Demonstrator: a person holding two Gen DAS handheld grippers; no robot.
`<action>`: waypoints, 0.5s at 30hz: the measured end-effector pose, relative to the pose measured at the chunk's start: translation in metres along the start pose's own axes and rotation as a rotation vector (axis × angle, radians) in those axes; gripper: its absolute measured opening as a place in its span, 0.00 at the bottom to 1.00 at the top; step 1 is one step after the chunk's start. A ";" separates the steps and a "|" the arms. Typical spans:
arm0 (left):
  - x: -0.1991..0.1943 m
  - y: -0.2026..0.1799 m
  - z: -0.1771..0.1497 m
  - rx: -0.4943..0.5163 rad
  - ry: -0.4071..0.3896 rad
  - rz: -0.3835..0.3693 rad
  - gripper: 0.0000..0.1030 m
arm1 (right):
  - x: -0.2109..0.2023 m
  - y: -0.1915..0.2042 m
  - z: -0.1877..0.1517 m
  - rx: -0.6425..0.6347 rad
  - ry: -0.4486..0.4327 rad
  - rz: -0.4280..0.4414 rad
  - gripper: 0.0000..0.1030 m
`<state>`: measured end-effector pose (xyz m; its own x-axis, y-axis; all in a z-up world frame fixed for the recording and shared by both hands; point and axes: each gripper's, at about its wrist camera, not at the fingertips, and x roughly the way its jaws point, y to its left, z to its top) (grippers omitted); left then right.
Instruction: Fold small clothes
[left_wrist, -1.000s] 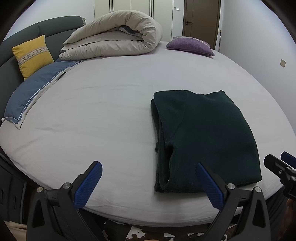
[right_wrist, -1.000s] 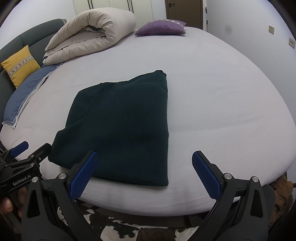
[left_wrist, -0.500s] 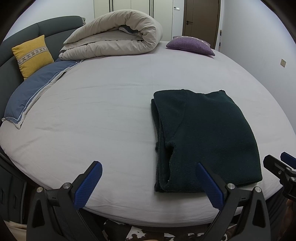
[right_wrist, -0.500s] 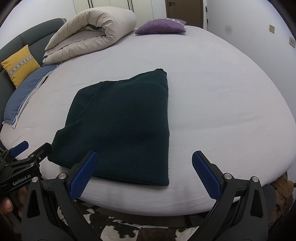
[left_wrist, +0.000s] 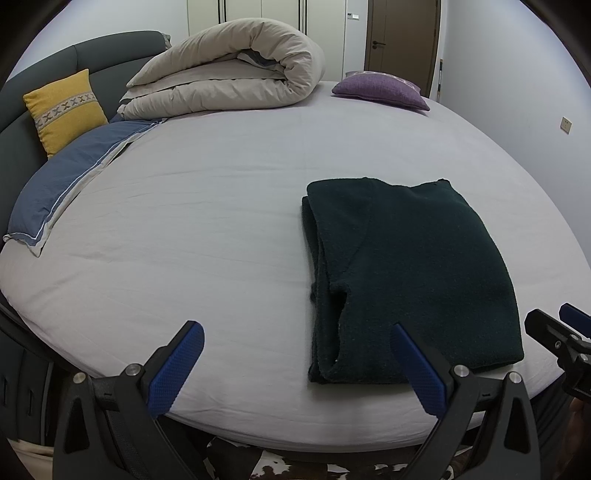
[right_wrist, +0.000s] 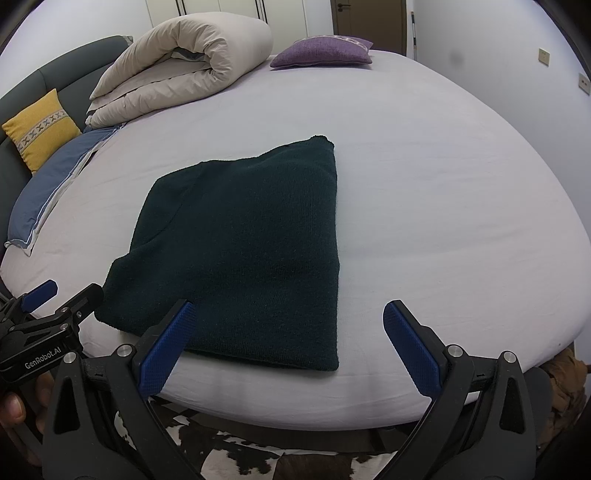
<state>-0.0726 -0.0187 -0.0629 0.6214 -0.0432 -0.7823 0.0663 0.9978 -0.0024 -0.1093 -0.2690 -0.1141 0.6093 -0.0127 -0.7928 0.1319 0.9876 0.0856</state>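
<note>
"GenRobot.AI" is showing on my left gripper (right_wrist: 55, 306) in right view only. Both grippers, incl. right gripper (right_wrist: 286, 345), are hanging spread, empty, at bed (left_wrist: 221, 221) near edge by folded sweater (left_wrist: 413, 273).

Dark green knitted garment (left_wrist: 413, 266), fuzzy wool-like fabric, lying flat on the pale grey bedsheet (left_wrist: 207, 221) near the bed's front edge. Folded into a rough rectangle, several layers thick. In the left wrist view the stacked layer edges show along its left side, with a small gap between layers partway down. In the right wrist view (right_wrist: 251, 251) the top face is smooth, right edge straight, far corner slightly raised.
</note>
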 end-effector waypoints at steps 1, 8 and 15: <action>0.000 0.000 0.000 -0.001 0.000 0.000 1.00 | 0.000 0.000 0.000 0.000 0.000 0.000 1.00; 0.000 0.000 0.001 0.000 0.000 0.000 1.00 | 0.001 0.001 -0.001 0.000 0.001 0.001 1.00; 0.000 0.000 0.001 0.001 0.000 -0.001 1.00 | 0.001 0.000 0.000 -0.001 0.002 0.002 1.00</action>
<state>-0.0715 -0.0183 -0.0623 0.6214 -0.0443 -0.7823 0.0677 0.9977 -0.0027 -0.1090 -0.2694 -0.1152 0.6078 -0.0099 -0.7940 0.1299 0.9877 0.0871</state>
